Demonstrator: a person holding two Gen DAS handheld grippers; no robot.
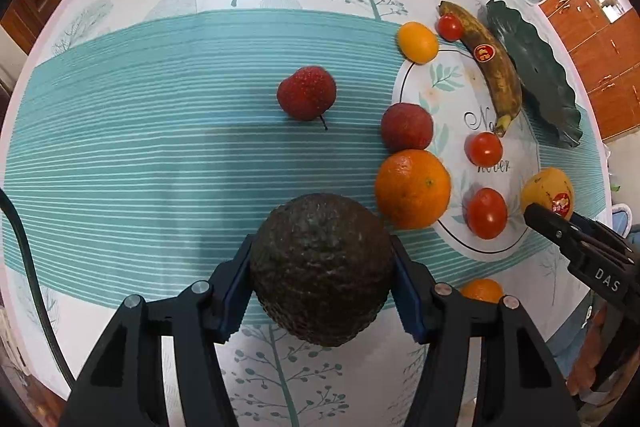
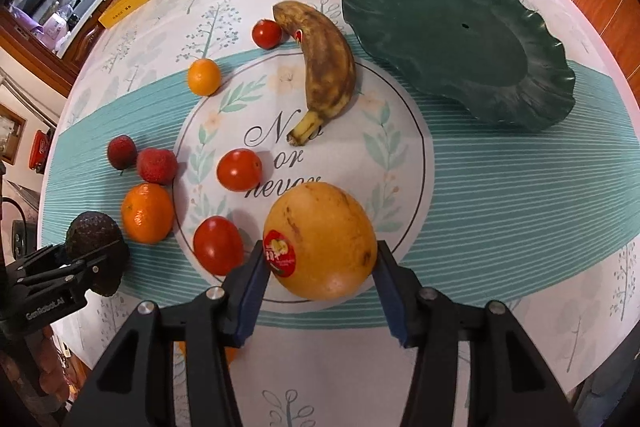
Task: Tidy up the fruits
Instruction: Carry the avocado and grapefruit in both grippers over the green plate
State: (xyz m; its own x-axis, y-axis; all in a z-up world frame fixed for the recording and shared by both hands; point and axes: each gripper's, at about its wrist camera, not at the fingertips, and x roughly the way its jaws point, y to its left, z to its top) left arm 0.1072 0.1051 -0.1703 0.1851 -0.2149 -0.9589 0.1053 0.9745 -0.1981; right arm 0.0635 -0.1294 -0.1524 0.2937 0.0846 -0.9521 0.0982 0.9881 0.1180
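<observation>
The left gripper [image 1: 322, 279] squeezes a dark, bumpy avocado [image 1: 322, 267] between its blue pads, low over the striped tablecloth [image 1: 160, 155]. The right gripper [image 2: 320, 263] squeezes a smooth, round yellow fruit [image 2: 320, 239] with a red sticker. A big orange [image 2: 147, 213] sits between the two fruits, with a bumpy red berry [image 2: 157, 165] touching it. Three shiny tomatoes [image 2: 239, 170] lie around, and a spotty brown banana [image 2: 326, 71] curves beside a wavy green plate [image 2: 460, 43]. The plate has nothing on it. A small orange [image 2: 204, 76] sits near the banana.
</observation>
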